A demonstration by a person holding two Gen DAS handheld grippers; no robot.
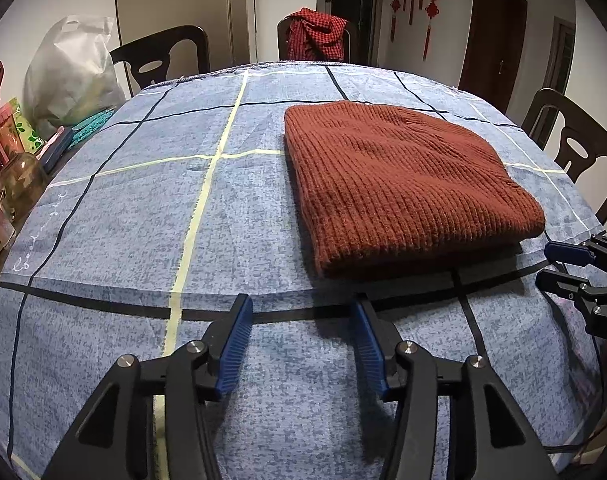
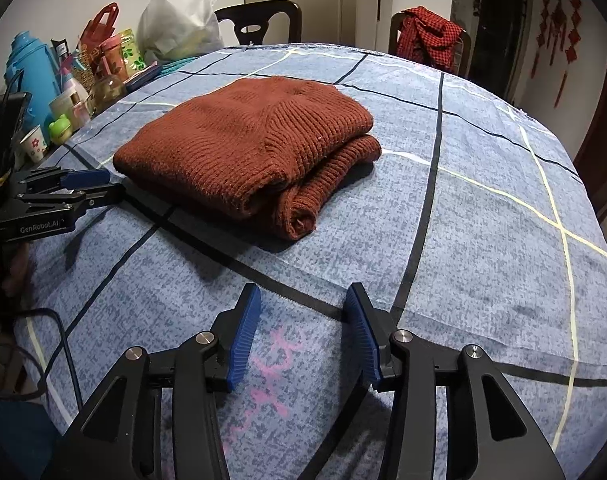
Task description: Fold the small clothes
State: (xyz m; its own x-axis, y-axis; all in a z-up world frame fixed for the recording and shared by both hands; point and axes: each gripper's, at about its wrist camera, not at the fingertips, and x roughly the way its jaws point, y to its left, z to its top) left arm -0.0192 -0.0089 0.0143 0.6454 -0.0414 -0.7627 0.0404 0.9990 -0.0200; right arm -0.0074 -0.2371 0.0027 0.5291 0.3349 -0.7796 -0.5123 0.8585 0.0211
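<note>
Tablecloth [image 1: 103,220]: one folded sweater [image 1: 403,184]

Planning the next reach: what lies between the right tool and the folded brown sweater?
Only bare blue checked tablecloth lies between the right tool and the folded brown sweater, as the right wrist view shows.

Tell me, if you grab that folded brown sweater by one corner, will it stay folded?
Probably not. The brown sweater is soft ribbed knit, so it would likely flop open. Its loosely rolled end may unroll first. It looks thick, so fairly heavy.
</note>
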